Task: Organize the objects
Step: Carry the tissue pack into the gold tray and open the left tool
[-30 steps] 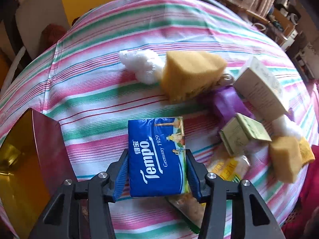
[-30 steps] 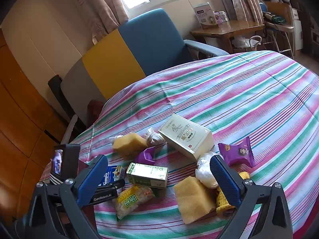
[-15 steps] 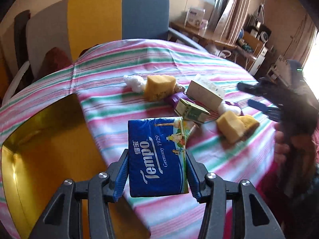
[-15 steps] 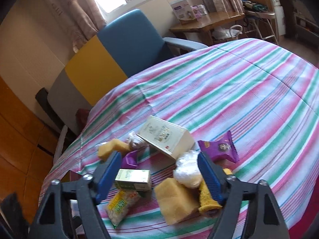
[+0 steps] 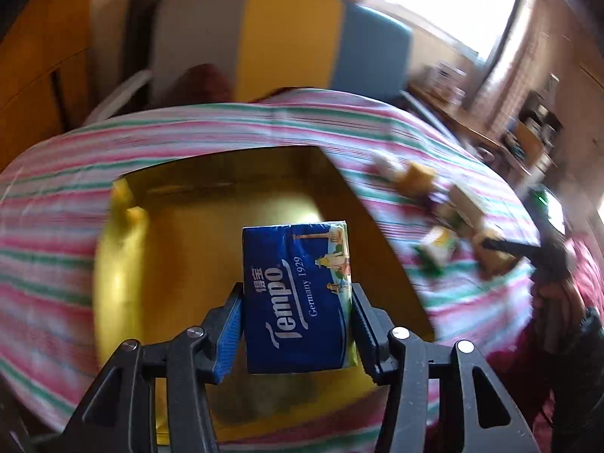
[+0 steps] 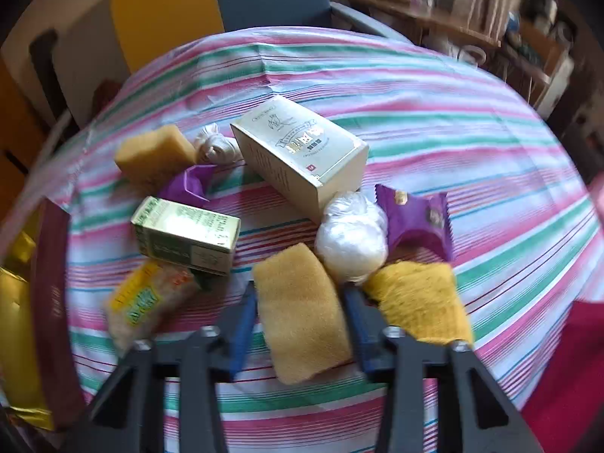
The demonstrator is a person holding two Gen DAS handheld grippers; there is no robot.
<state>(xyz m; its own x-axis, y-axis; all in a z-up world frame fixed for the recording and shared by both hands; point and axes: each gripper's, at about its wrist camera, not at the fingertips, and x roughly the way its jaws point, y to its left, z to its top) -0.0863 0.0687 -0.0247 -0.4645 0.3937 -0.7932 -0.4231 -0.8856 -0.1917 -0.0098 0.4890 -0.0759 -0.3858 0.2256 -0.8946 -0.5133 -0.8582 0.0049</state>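
Observation:
My left gripper [image 5: 296, 287] is shut on a blue Tempo tissue pack [image 5: 298, 302] and holds it upright above the open golden box [image 5: 181, 249]. In the right wrist view, my right gripper [image 6: 298, 287] points down at the pile. Its jaws are closing with a yellow sponge [image 6: 302, 309] between them. The blue pads stand close to the sponge's two sides, and the sponge shows no squeeze. The sponge lies flat on the striped tablecloth [image 6: 453, 120].
Around the sponge lie a white bagged ball [image 6: 351, 238], a yellow cloth [image 6: 419, 302], a purple snack packet [image 6: 415, 219], a cream carton [image 6: 302, 154], a small green carton [image 6: 185, 234], a yellow noodle packet [image 6: 147, 298] and another sponge [image 6: 154, 153]. The box's maroon wall [image 6: 49, 283] stands at the left.
My left gripper carried the tissue pack away from the pile to above the golden box. My right gripper sank toward the pile and its jaws narrowed around the yellow sponge.

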